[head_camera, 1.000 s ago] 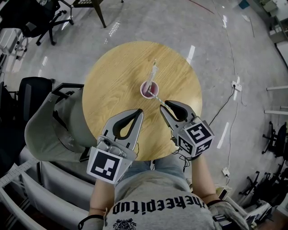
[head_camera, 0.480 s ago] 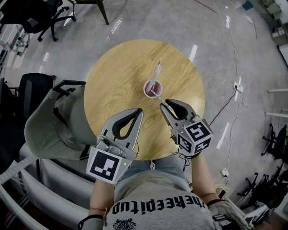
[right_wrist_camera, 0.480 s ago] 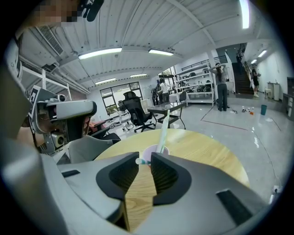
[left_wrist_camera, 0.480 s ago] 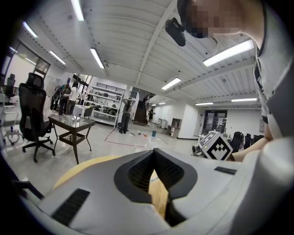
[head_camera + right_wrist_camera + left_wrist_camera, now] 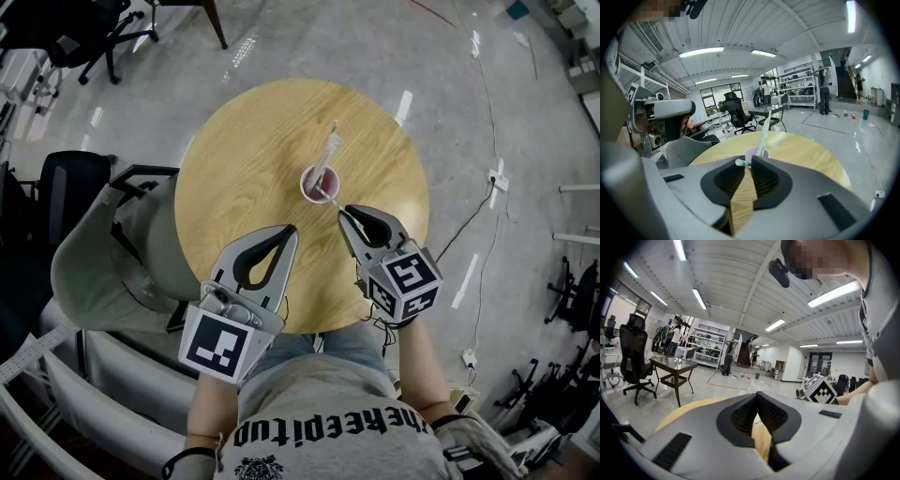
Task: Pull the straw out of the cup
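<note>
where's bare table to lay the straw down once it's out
The table is bare over its left half, from the cup to the left rim, and in a narrower strip right of the cup. The near edge is crowded: the left gripper and right gripper hang there, the right's jaws shut on the straw.

The right gripper (image 5: pixel 343 215), just beside the cup (image 5: pixel 304 186), has its fingers pinched on the straw (image 5: pixel 740 162). The left gripper (image 5: pixel 284 233) hovers farther from the cup, fingers together, empty.
</note>
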A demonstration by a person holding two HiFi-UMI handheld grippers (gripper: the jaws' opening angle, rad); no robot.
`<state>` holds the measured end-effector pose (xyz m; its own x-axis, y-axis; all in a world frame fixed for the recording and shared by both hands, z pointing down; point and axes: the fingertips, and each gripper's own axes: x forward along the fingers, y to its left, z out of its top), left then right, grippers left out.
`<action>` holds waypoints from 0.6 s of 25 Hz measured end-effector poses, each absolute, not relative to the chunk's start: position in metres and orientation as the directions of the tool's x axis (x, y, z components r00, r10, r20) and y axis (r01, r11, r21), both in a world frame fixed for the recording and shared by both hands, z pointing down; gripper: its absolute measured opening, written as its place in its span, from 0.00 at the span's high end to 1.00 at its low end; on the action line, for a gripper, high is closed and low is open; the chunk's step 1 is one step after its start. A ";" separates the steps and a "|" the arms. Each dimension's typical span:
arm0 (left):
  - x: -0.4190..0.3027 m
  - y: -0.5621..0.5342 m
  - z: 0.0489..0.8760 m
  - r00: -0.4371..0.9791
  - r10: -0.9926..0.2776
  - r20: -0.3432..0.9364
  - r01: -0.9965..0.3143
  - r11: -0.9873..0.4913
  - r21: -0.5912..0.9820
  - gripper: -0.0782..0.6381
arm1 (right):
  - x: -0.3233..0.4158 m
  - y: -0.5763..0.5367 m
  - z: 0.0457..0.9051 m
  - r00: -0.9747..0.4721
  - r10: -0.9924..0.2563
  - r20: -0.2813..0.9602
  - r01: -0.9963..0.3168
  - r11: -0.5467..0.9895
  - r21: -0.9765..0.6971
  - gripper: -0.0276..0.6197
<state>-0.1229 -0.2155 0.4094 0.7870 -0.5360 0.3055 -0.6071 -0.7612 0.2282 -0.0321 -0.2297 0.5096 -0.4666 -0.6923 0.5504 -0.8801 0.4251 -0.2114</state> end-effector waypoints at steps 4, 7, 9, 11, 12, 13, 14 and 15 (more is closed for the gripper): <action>-0.122 -0.214 0.410 0.787 -0.536 0.305 -0.607 -0.761 0.230 0.85 | -0.031 -0.229 0.509 -0.459 -0.696 0.551 -0.884 0.420 -0.206 0.88; -0.123 -0.215 0.410 0.787 -0.536 0.304 -0.607 -0.760 0.231 0.85 | -0.031 -0.231 0.508 -0.455 -0.702 0.548 -0.886 0.417 -0.203 0.89; -0.123 -0.215 0.409 0.787 -0.537 0.303 -0.608 -0.760 0.230 0.85 | -0.031 -0.232 0.506 -0.455 -0.704 0.546 -0.887 0.416 -0.202 0.89; -0.124 -0.215 0.409 0.786 -0.539 0.303 -0.609 -0.759 0.230 0.85 | -0.031 -0.232 0.504 -0.455 -0.707 0.542 -0.887 0.417 -0.201 0.89; -0.124 -0.215 0.409 0.786 -0.540 0.302 -0.610 -0.758 0.230 0.85 | -0.031 -0.232 0.503 -0.455 -0.708 0.540 -0.887 0.417 -0.200 0.89; -0.124 -0.214 0.409 0.786 -0.540 0.301 -0.610 -0.758 0.230 0.85 | -0.031 -0.232 0.501 -0.455 -0.710 0.537 -0.886 0.418 -0.200 0.89; -0.124 -0.214 0.408 0.785 -0.541 0.301 -0.610 -0.758 0.230 0.85 | -0.031 -0.232 0.500 -0.456 -0.711 0.535 -0.886 0.419 -0.198 0.89; -0.123 -0.214 0.408 0.785 -0.542 0.300 -0.611 -0.758 0.230 0.85 | -0.030 -0.232 0.498 -0.457 -0.712 0.533 -0.886 0.421 -0.197 0.89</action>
<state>-0.1233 -0.2139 0.4079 0.7852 -0.5418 0.2999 -0.6107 -0.7577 0.2302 -0.0303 -0.2321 0.4981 -0.4569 -0.7119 0.5334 -0.8855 0.4207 -0.1971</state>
